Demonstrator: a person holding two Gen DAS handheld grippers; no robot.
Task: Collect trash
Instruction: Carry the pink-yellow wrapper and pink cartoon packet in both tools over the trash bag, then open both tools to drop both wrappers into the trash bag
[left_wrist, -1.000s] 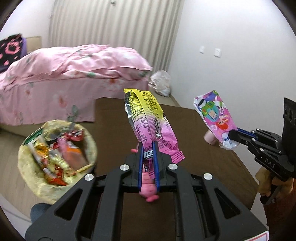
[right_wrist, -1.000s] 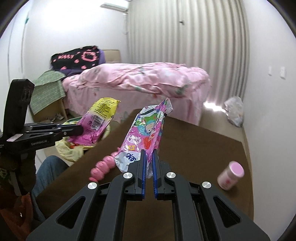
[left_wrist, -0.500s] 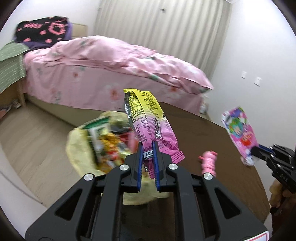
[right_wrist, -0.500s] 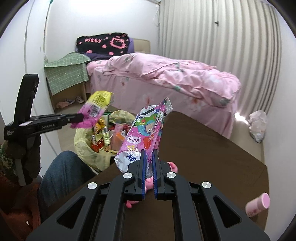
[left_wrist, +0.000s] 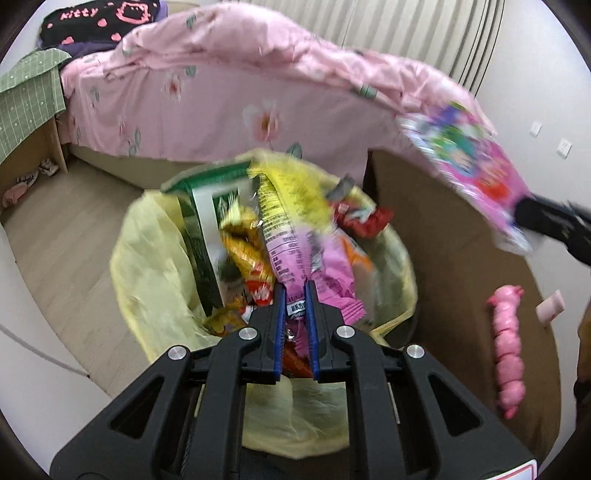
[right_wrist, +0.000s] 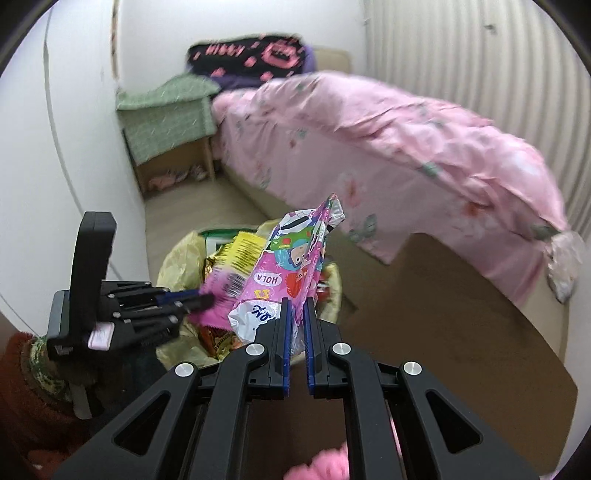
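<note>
Over the yellow-lined trash bin (left_wrist: 155, 280), already stuffed with wrappers, the left gripper (left_wrist: 295, 295) pinches the bottom edge of a yellow-and-pink snack bag (left_wrist: 291, 236). Further right, the right gripper (right_wrist: 297, 308) is clamped on a pink cartoon-printed wrapper (right_wrist: 291, 269) above the bin's rim, beside the brown table (left_wrist: 443, 258) where a pink toy (left_wrist: 508, 339) lies.

Yellow-and-pink snack wrapper (left_wrist: 291, 236), pink cartoon-print wrapper (right_wrist: 291, 273), pale yellow bin liner (left_wrist: 151, 266), pink floral duvet (left_wrist: 229, 85), brown table (left_wrist: 443, 258).
</note>
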